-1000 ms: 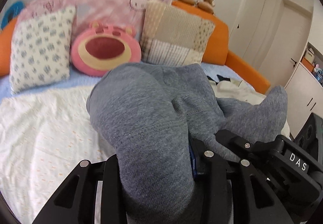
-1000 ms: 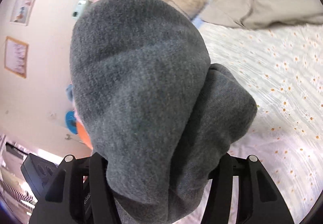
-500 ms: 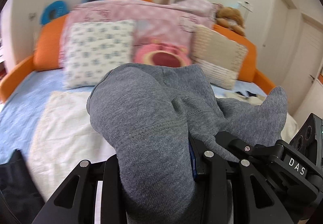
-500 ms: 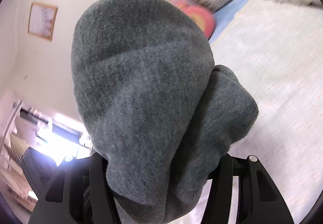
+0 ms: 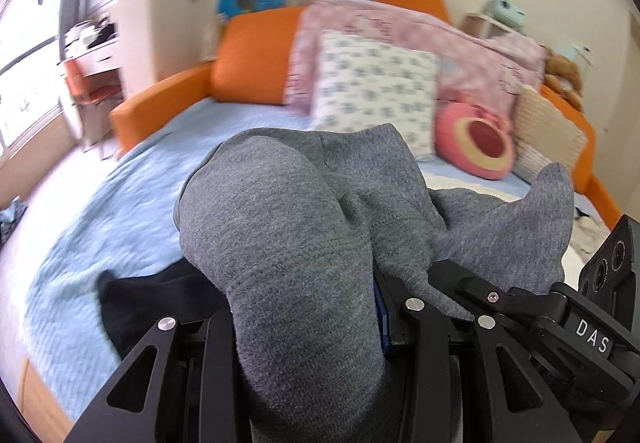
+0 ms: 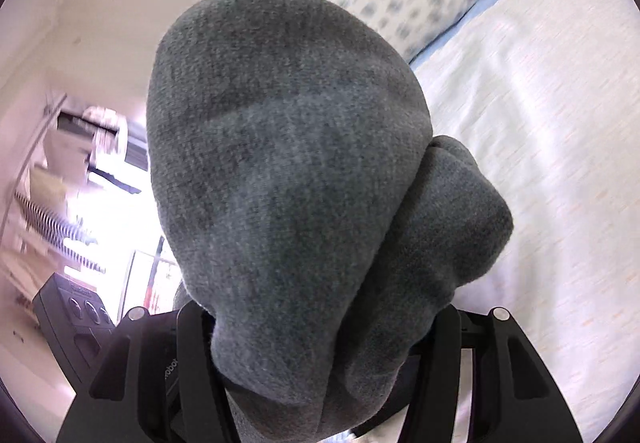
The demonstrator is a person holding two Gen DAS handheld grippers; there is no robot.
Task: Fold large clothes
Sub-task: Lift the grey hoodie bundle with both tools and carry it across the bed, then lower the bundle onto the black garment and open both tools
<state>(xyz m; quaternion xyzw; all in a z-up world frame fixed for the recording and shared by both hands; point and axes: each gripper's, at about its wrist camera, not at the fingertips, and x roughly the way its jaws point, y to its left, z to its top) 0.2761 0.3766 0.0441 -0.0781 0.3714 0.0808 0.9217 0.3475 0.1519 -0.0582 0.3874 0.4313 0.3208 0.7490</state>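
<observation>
A grey knit garment bulges out between the jaws of my left gripper, which is shut on it and holds it above the bed. The same grey garment fills the middle of the right wrist view, bunched in my right gripper, which is shut on it. The fingertips of both are hidden by cloth. The right gripper's body shows at the lower right of the left wrist view, close beside the left one. A dark garment lies on the bed below the left gripper.
The bed has a light blue cover and a white sheet. Pillows, a pink plush cushion and a pink blanket lean on the orange headboard. A window and desk are at the left.
Both grippers have swung to the left with the grey garment. The left side of the bed, the window and a dark garment have come into view. The grips are unchanged.
</observation>
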